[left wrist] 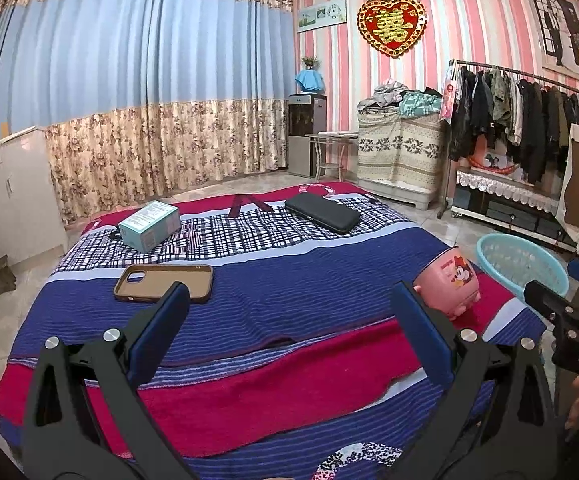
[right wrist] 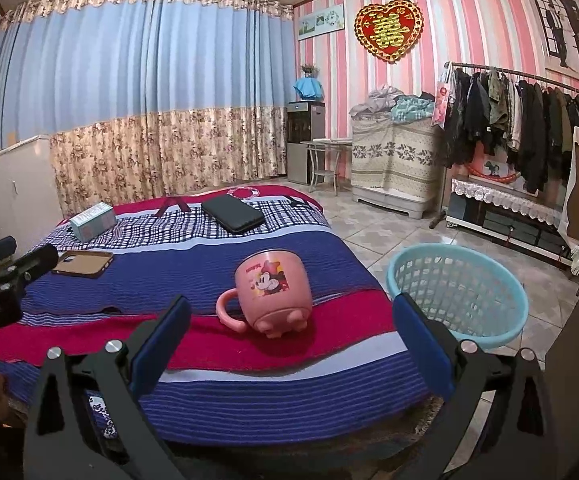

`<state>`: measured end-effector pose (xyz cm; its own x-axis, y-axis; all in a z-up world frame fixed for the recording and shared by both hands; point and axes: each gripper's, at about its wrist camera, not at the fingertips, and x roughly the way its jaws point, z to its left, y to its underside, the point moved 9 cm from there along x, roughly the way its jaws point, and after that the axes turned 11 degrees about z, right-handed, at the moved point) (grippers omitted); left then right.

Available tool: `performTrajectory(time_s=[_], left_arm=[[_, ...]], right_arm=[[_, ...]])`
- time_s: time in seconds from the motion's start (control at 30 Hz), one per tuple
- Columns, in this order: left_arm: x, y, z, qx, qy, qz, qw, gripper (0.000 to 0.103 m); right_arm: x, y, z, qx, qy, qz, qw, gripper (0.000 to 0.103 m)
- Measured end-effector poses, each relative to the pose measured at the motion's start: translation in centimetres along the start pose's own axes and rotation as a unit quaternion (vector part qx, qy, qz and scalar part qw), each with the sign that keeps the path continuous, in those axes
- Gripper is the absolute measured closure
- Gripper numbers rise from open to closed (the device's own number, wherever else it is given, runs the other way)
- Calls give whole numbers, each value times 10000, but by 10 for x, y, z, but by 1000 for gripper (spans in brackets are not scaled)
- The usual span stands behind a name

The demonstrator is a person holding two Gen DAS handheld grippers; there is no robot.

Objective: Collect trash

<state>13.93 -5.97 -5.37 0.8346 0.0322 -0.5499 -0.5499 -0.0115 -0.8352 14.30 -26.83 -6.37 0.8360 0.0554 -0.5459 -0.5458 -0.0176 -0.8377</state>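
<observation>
A pink cartoon mug lies tipped on the striped bedspread, between and just beyond the fingers of my right gripper, which is open and empty. The mug also shows at the right in the left wrist view. A light blue mesh basket stands on the floor right of the bed. My left gripper is open and empty above the bed; a brown phone case lies just beyond its left finger. A pale green box and a black case lie farther back.
A white cabinet stands left of the bed. A clothes rack, a covered chest and a low shelf line the right wall. Tiled floor shows between the bed and them.
</observation>
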Motion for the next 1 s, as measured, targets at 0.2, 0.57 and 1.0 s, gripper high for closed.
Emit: performTrajectory(time_s=[0.2,0.57,1.0], left_arm=[[0,0,2,-44,-30,-27,10000,5],[-1,0,2,-34,-20,-23,10000,5],[0,2,4,-64,-28,21,10000,5]], right_arm=[[-2,0,1,-55,-9,-5,10000,5],[-3,0,-2,-56,10,2,10000,5],[-2,0,-2,-53,12,9,10000,5]])
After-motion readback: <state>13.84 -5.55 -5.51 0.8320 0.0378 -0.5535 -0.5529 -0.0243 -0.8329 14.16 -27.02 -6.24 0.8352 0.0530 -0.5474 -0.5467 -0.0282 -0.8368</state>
